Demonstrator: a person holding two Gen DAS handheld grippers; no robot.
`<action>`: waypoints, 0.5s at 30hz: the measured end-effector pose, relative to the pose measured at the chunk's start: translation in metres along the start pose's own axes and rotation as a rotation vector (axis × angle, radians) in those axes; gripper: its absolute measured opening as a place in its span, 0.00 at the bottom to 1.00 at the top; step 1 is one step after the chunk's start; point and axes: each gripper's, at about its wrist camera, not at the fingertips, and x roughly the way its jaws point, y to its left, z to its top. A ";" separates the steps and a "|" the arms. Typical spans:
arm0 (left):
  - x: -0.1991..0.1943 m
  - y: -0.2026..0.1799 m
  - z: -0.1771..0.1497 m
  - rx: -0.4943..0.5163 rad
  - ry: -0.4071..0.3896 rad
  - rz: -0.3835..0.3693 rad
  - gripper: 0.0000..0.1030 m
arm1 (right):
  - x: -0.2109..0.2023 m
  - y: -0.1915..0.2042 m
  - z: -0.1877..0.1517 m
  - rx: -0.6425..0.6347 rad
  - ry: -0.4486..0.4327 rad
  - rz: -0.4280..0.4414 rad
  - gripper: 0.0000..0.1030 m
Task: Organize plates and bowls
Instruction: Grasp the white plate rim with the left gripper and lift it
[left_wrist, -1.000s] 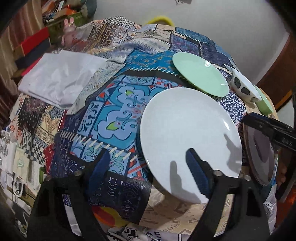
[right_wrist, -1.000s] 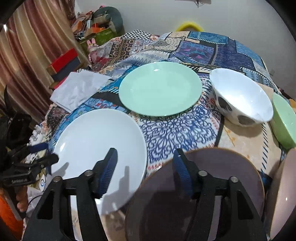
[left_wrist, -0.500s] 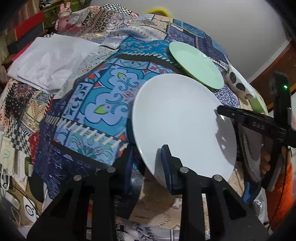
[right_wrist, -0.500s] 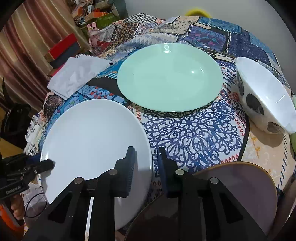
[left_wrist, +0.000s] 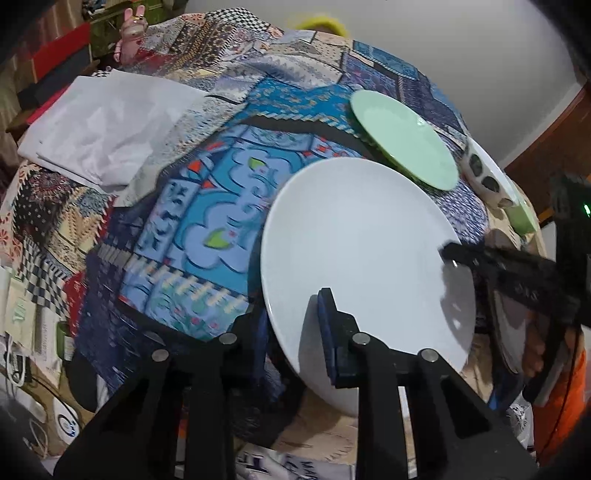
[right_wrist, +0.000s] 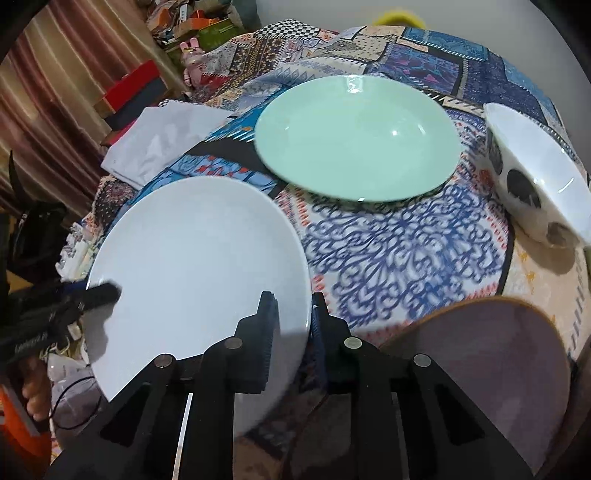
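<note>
Left tongs (left_wrist: 291, 328) clamp the round white ceramic plate (left_wrist: 362, 254) at its near rim; right tongs (right_wrist: 291, 325) clamp its opposite rim; round mint-green plate (right_wrist: 354, 136) lies beyond.

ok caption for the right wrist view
Right gripper clamps the white plate rim, green plate beyond.

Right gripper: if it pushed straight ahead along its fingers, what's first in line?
Nothing new: the right gripper is already clamped on the white plate rim. Beyond that lies bare patterned cloth, then probably the green plate; depth is unclear.
</note>
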 end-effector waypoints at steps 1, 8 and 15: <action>0.000 0.004 0.001 -0.006 0.001 -0.002 0.24 | 0.000 0.002 -0.002 0.000 0.000 0.008 0.17; -0.001 0.020 -0.004 -0.017 0.028 -0.058 0.25 | 0.005 0.006 -0.004 0.023 -0.006 0.034 0.18; 0.000 0.014 -0.006 -0.001 0.024 -0.048 0.26 | 0.011 0.013 -0.002 0.021 -0.014 0.029 0.23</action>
